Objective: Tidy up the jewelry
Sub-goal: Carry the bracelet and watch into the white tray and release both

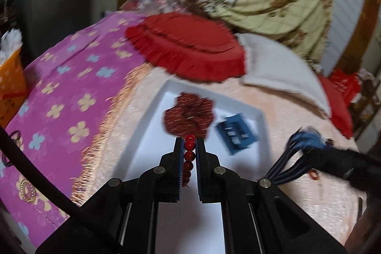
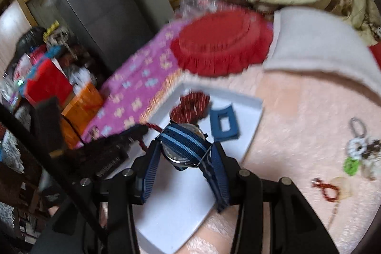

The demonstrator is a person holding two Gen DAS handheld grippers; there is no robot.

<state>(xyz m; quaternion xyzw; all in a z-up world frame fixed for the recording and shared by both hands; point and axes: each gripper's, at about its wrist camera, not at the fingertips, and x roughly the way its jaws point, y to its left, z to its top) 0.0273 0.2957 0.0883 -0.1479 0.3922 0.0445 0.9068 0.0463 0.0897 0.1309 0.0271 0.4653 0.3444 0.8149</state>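
I work over a bed spread with a pink fleecy blanket [image 2: 297,111], whose fringed left edge meets a purple flowered sheet [image 1: 71,77]. At the far side lie one red frilled cushion [image 1: 188,49] and one white pillow [image 2: 319,49], so the open room is on the blanket to the right. One white tray [image 2: 250,125] sits near the fringe; its raised rim runs along the far and right sides. In it lie one dark red scrunchie [image 1: 190,114] and one blue hair clip [image 1: 235,132], close together at the far end, the near half bare.

My right gripper [image 2: 184,158] clamps a watch with a blue striped strap [image 2: 183,137] above the tray. My left gripper [image 1: 190,154] has its jaws closed on a string of red beads [image 1: 189,151], also over the tray.

Only the right view shows a beaded keychain [image 2: 359,151] and a small red beaded loop [image 2: 325,189] on the blanket at right. Only the left view shows a gold ring-shaped piece [image 1: 27,189] on the sheet.
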